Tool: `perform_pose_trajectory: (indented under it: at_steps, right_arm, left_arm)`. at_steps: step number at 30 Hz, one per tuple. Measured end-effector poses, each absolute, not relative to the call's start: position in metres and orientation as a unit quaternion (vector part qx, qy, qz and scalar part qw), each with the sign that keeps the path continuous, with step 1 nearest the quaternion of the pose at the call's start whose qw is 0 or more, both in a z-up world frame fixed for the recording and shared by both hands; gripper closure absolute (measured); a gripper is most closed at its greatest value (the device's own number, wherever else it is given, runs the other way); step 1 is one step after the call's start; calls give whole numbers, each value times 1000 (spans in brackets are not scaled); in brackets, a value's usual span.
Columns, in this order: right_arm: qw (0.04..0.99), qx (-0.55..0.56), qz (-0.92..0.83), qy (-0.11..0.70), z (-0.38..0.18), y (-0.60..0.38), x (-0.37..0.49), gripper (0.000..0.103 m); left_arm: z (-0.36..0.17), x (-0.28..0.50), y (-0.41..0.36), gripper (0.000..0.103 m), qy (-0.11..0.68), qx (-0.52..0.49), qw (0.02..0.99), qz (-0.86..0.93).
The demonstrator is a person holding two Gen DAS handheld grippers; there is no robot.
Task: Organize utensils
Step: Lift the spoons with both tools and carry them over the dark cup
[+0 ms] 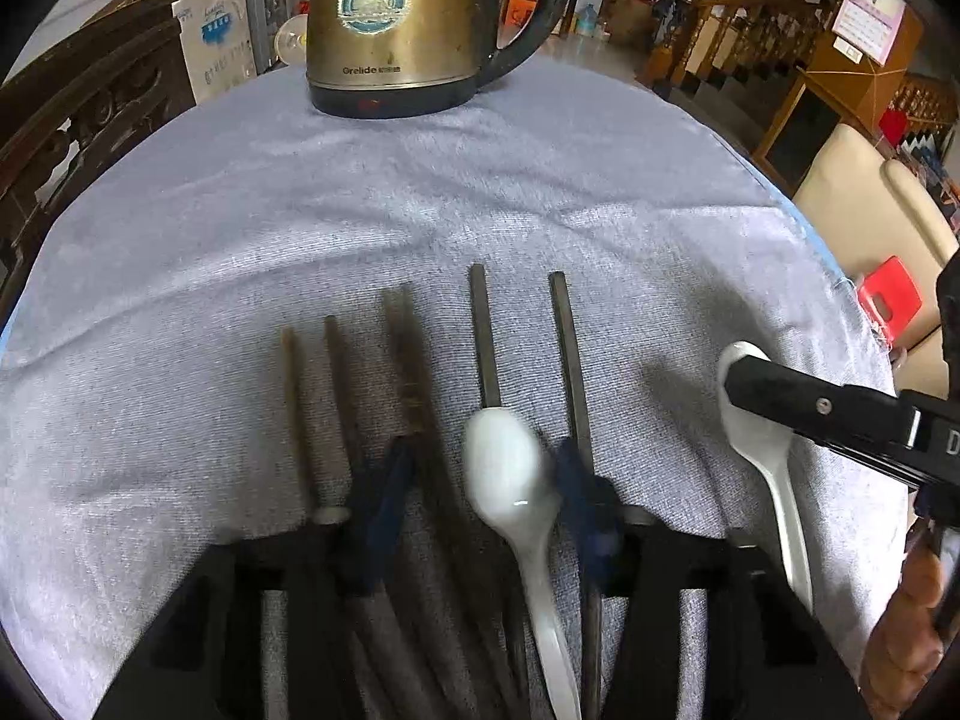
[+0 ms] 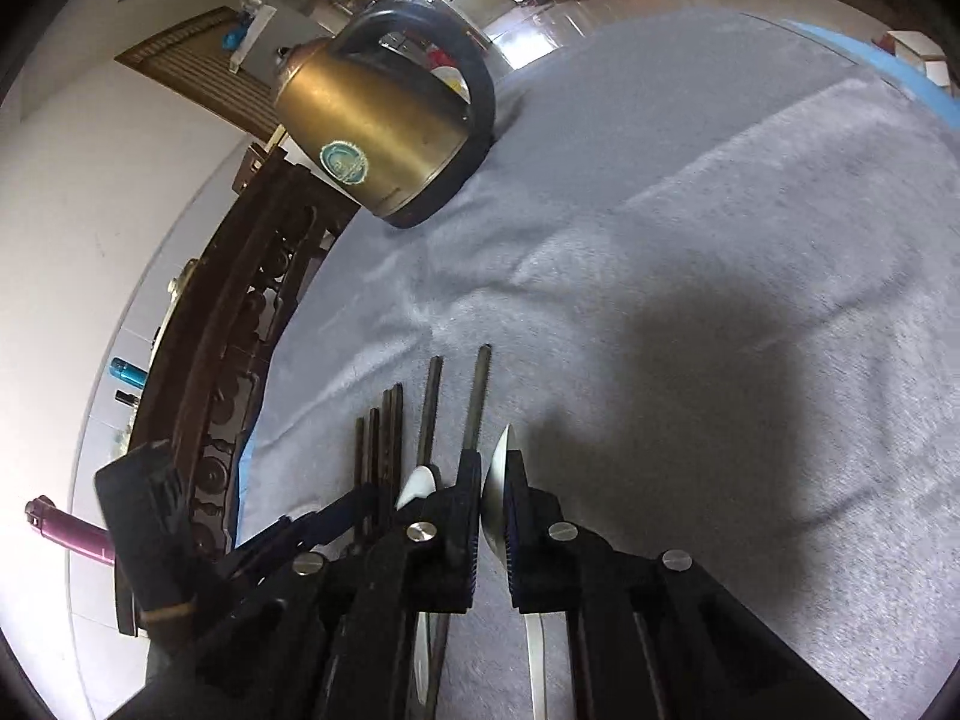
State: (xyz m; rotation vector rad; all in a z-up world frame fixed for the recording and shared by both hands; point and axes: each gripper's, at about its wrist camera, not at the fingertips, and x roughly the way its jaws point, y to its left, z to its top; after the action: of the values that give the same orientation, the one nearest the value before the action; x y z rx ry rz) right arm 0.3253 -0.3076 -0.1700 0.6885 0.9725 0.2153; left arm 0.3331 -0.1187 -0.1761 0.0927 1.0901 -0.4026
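Note:
My left gripper [image 1: 486,480] points down at the grey-blue cloth [image 1: 420,192]. Its blue pads [image 1: 384,492] straddle a white spoon [image 1: 504,468] and a dark chopstick, with a gap still showing on the left side. Several chopsticks lie side by side: brown ones [image 1: 336,384] on the left, two grey metal ones [image 1: 483,336] on the right. My right gripper [image 2: 492,468] is shut on a second white spoon [image 2: 501,480], which is held edge-on by its bowl. In the left wrist view that gripper [image 1: 735,375] reaches in from the right over its spoon [image 1: 774,456].
A brass-coloured electric kettle [image 1: 408,24] stands at the far edge of the cloth. A dark carved wooden chair [image 1: 78,108] borders the table on the left. A person's hand [image 1: 906,618] holds the right gripper. A red stool [image 1: 888,294] stands beyond the table's right edge.

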Motion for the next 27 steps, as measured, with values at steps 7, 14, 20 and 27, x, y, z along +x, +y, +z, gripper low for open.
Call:
perform_pose_trajectory:
  at_steps: [7, 14, 20, 27]
  right_arm:
    - [822, 330, 111, 451, -168, -310, 308, 95]
    - [825, 331, 136, 438, -152, -295, 289, 95]
    - [829, 341, 164, 412, -129, -280, 266, 95]
    - [834, 370, 213, 349, -94, -261, 230, 95]
  left_arm:
    - [-174, 332, -111, 92, 509, 31, 836, -202]
    - [-139, 313, -85, 93, 474, -12, 847, -240]
    - [-109, 290, -57, 93, 438, -56, 856, -267]
    - [-70, 254, -30, 93, 387, -117, 871, -278]
